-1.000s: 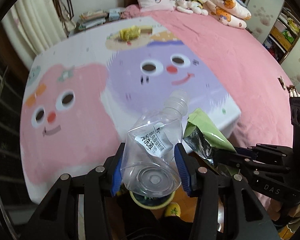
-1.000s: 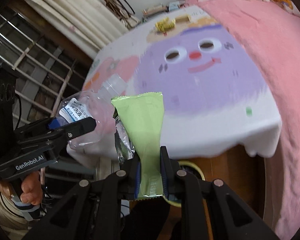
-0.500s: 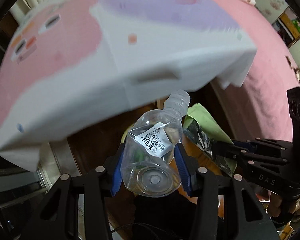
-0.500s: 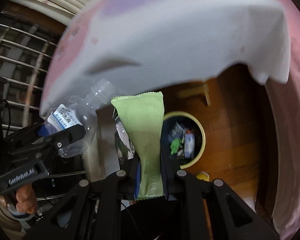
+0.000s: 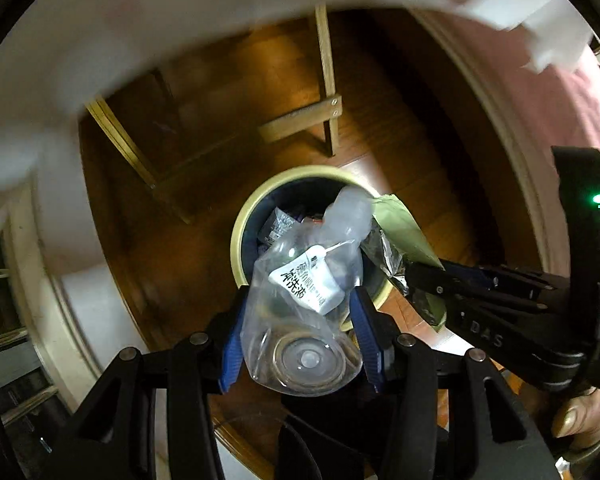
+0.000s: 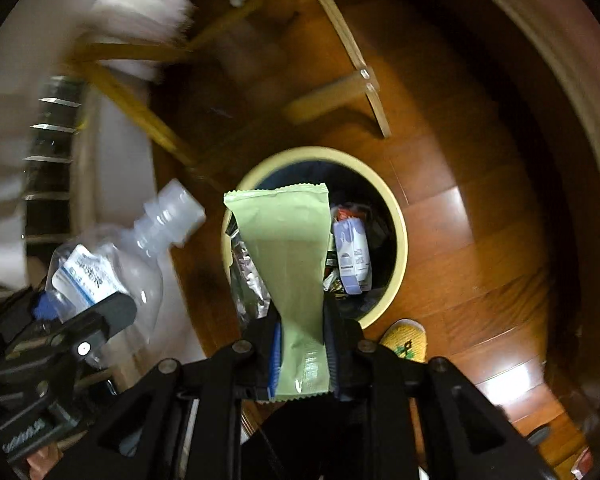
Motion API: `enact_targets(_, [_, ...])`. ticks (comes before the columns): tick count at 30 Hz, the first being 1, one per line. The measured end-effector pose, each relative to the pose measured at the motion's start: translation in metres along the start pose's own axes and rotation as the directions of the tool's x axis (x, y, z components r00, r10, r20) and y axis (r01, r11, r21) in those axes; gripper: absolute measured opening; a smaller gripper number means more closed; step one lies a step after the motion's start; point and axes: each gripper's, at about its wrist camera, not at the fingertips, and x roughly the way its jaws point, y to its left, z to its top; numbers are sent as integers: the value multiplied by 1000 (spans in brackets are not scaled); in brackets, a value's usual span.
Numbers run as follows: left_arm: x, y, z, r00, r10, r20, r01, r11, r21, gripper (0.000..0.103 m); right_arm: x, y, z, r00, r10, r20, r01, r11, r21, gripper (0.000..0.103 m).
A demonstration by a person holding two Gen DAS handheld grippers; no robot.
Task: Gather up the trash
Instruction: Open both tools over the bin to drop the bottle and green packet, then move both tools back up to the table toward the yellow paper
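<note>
My left gripper [image 5: 298, 308] is shut on a crushed clear plastic bottle [image 5: 304, 288] with a white label, held above the trash bin [image 5: 238, 224], a round bin with a cream rim and dark inside. My right gripper [image 6: 302, 322] is shut on a light green wrapper [image 6: 288, 248] with a silver inside, held over the same bin [image 6: 398, 240]. The bottle also shows at the left of the right wrist view [image 6: 112, 264], the wrapper at the right of the left wrist view [image 5: 400, 228]. Wrappers [image 6: 352, 256] lie inside the bin.
The bin stands on a brown wooden floor [image 6: 480, 240]. Wooden table legs and a crossbar [image 5: 324, 80] rise behind it, under the white cloth edge [image 5: 180, 20]. A yellow slipper [image 6: 406, 340] lies by the bin's near rim. The pink bedspread [image 5: 560, 120] hangs at right.
Both grippers have tipped down from the table top to the floor and moved over the trash bin. Each holds the same item as before.
</note>
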Motion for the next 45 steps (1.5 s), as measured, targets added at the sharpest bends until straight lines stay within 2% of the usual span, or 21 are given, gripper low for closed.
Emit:
enact_targets(1, [9, 2, 1, 1000, 2, -7, -2, 1000, -5, 65, 10, -5, 1, 1000, 3, -4, -3, 1000, 18, 21])
enact_targets(2, [17, 4, 1, 1000, 7, -8, -7, 1000, -11, 71, 20, -8, 2, 1000, 3, -7, -2, 999, 37, 22])
enact_targets(3, [21, 7, 1, 1000, 12, 1, -12, 1000, -17, 83, 27, -10, 4, 1000, 3, -6, -3, 999, 50, 27])
enact_targets(4, [22, 6, 4, 1000, 17, 7, -17, 1000, -22, 90, 34, -13, 4, 1000, 1, -4, -1, 998, 61, 38])
enact_targets(6, [26, 13, 5, 999, 27, 21, -26, 999, -32, 93, 39, -15, 6, 1000, -2, 10, 2, 997, 71, 49])
enact_targets(12, [14, 26, 2, 996, 58, 74, -56, 998, -37, 94, 31, -10, 0, 999, 2, 48, -5, 998, 63, 50])
enact_targets(18, [-22, 30, -1, 992, 57, 115, -51, 997, -55, 94, -1, 2, -5, 997, 13, 74, -18, 998, 61, 50])
enact_targets(22, [-66, 28, -7, 989, 42, 143, -36, 998, -50, 94, -34, 17, -12, 996, 18, 84, -22, 999, 47, 50])
enact_targets(28, [-149, 19, -12, 978, 25, 205, -24, 1000, -7, 94, -106, 47, -23, 991, 41, 130, -45, 999, 26, 50])
enact_targets(37, [-268, 21, -9, 948, -5, 317, -9, 999, 42, 94, -214, 96, -32, 972, 74, 224, -70, 997, -26, 50])
enact_targets(45, [-338, 27, -6, 911, -22, 411, -6, 998, 68, 94, -280, 131, -30, 946, 94, 310, -74, 994, -76, 50])
